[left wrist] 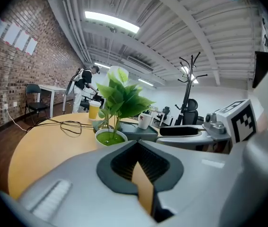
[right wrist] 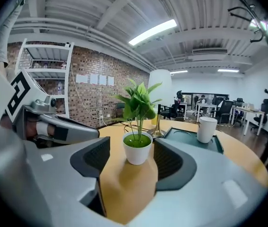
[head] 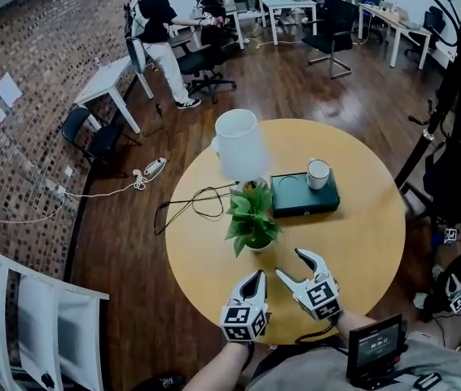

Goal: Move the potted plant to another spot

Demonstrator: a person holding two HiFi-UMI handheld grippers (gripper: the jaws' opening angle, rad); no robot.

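The potted plant [head: 252,218], green leaves in a small white pot [right wrist: 138,150], stands near the middle of the round wooden table [head: 361,243]. My right gripper [head: 291,264] hovers just in front of it at the near side. Its jaws are open and frame the pot without touching it in the right gripper view [right wrist: 131,161]. My left gripper [head: 256,277] is close beside it on the left, jaws shut and empty [left wrist: 137,151]. From there the pot [left wrist: 111,137] sits ahead and to the left.
A lamp with a white shade [head: 237,141] stands just behind the plant. Right of it lies a dark green tray [head: 283,206] with a white cup [head: 318,173]. A black cable [head: 194,204] loops at the table's left. A coat rack [head: 450,80] stands at the right.
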